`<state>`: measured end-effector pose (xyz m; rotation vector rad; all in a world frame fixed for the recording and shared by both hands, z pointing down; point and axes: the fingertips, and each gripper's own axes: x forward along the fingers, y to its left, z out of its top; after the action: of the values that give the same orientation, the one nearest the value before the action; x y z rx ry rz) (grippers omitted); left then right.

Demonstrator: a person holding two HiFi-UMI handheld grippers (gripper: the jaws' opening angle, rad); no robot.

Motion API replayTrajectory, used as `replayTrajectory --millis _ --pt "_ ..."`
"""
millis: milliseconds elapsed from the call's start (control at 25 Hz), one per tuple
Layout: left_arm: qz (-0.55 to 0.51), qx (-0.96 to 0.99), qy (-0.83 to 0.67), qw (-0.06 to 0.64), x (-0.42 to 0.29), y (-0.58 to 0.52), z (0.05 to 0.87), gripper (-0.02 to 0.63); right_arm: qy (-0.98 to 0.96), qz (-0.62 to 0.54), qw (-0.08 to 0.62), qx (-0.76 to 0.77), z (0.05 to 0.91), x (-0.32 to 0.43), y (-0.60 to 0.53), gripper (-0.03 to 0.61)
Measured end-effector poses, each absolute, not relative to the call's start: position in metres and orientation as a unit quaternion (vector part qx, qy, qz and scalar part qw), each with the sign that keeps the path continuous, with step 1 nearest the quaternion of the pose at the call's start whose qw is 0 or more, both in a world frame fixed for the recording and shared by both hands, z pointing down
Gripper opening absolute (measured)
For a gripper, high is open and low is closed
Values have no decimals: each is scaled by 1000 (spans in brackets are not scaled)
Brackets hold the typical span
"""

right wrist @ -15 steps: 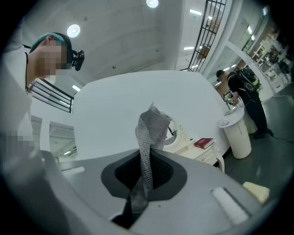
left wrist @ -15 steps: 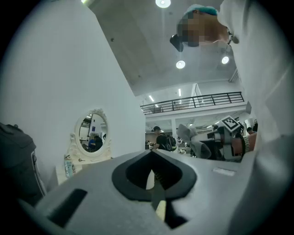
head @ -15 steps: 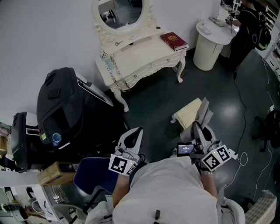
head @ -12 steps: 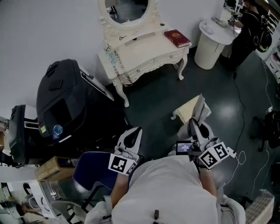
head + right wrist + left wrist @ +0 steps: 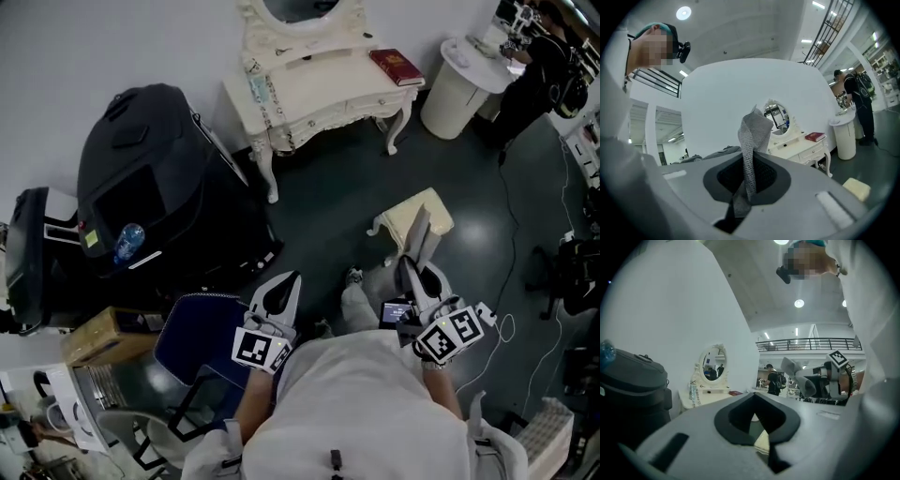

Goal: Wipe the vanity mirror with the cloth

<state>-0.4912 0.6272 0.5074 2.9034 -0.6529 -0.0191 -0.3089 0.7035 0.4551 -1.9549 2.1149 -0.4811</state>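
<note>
The white vanity table stands at the far wall, its oval mirror mostly cut off by the top edge of the head view. My right gripper is shut on a grey cloth that sticks up from its jaws. In the right gripper view the cloth hangs between the jaws, partly covering the mirror far ahead. My left gripper is shut with nothing in it. It points toward the distant mirror. Both grippers are held close to my body, well short of the vanity.
A cream stool stands on the dark floor just beyond the right gripper. A big black case fills the left, with a blue chair beside my left arm. A red book lies on the vanity. At the far right a person stands by a white pedestal.
In the head view the vanity has slid up and right, and the mirror is now mostly out of frame. Both grippers stay before my body, with the cloth still clamped.
</note>
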Motion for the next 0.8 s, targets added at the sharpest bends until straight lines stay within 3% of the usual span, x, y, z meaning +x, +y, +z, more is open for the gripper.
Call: replayTrajectory --millis 480,800 --pt "-36 958 -252 128 -509 621 505 6 719 -171 127 -661 462 -311 692 20" --pt "-22 972 -205 117 -446 606 505 6 698 -181 129 -681 475 -270 690 20"
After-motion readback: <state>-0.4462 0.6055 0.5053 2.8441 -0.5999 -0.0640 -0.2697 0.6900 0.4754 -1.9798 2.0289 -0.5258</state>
